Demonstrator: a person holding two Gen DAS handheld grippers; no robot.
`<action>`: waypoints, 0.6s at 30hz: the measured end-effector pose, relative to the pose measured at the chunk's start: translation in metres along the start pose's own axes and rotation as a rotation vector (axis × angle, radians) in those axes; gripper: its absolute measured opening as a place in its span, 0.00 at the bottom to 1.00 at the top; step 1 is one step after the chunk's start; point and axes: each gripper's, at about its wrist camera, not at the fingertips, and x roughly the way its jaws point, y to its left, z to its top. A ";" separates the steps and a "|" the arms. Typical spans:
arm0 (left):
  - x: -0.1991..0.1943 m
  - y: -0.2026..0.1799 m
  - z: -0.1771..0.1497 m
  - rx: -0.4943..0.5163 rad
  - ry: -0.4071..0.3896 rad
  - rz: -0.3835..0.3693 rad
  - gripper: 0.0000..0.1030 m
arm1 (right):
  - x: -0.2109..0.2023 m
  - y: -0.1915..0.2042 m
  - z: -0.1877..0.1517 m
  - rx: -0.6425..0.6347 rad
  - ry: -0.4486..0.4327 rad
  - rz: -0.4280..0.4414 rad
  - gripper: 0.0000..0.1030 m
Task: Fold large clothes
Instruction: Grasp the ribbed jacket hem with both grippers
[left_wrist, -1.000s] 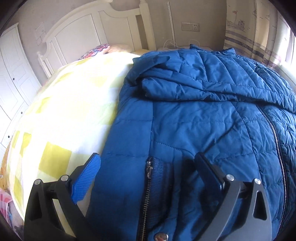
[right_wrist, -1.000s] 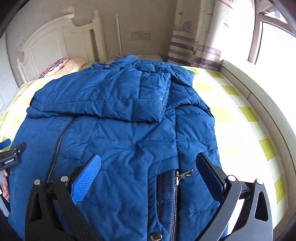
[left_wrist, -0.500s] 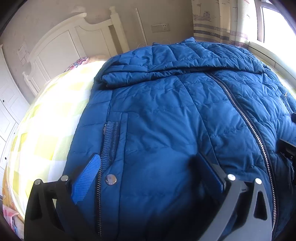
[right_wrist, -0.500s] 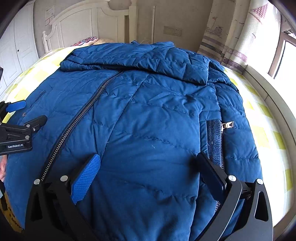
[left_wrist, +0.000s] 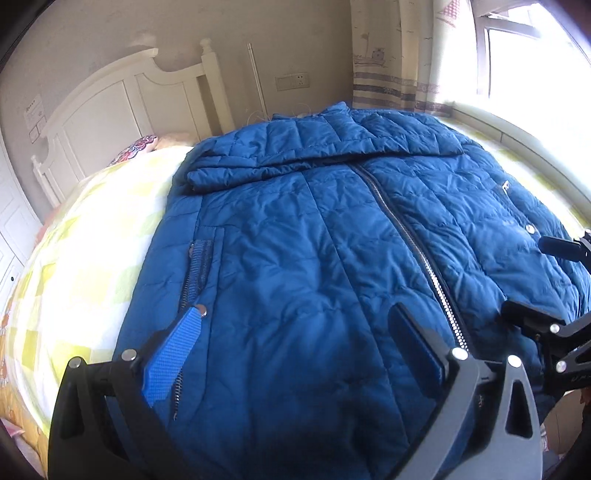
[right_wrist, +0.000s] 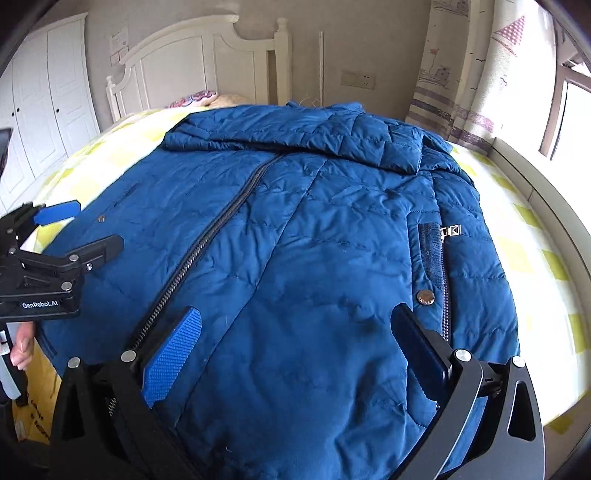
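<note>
A large blue quilted jacket (left_wrist: 332, 236) lies zipped and front up on the bed, with both sleeves folded across its chest at the far end; it also shows in the right wrist view (right_wrist: 314, 240). My left gripper (left_wrist: 295, 354) is open and empty, hovering over the jacket's near hem left of the zipper. My right gripper (right_wrist: 295, 350) is open and empty over the hem right of the zipper. Each gripper shows at the edge of the other's view, the right one (left_wrist: 546, 284) and the left one (right_wrist: 77, 229).
The bed has a yellow-checked white sheet (left_wrist: 85, 258) and a white headboard (left_wrist: 125, 107). A patterned pillow (left_wrist: 136, 147) lies at the head. A window and curtain (right_wrist: 480, 74) stand on the right, white wardrobe doors (right_wrist: 44, 110) on the left.
Both grippers have pulled back toward the jacket's hem and turned toward its middle, so the whole jacket and zipper now show. Both stay open and empty.
</note>
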 end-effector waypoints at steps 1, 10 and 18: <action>0.009 -0.005 -0.006 0.016 0.029 0.009 0.98 | -0.001 0.001 -0.005 0.000 -0.036 -0.006 0.95; -0.006 0.037 -0.043 -0.081 0.009 0.029 0.98 | -0.031 -0.046 -0.038 0.119 -0.063 -0.048 0.95; -0.037 0.069 -0.074 -0.123 -0.073 0.031 0.98 | -0.077 -0.085 -0.081 0.217 -0.142 -0.052 0.95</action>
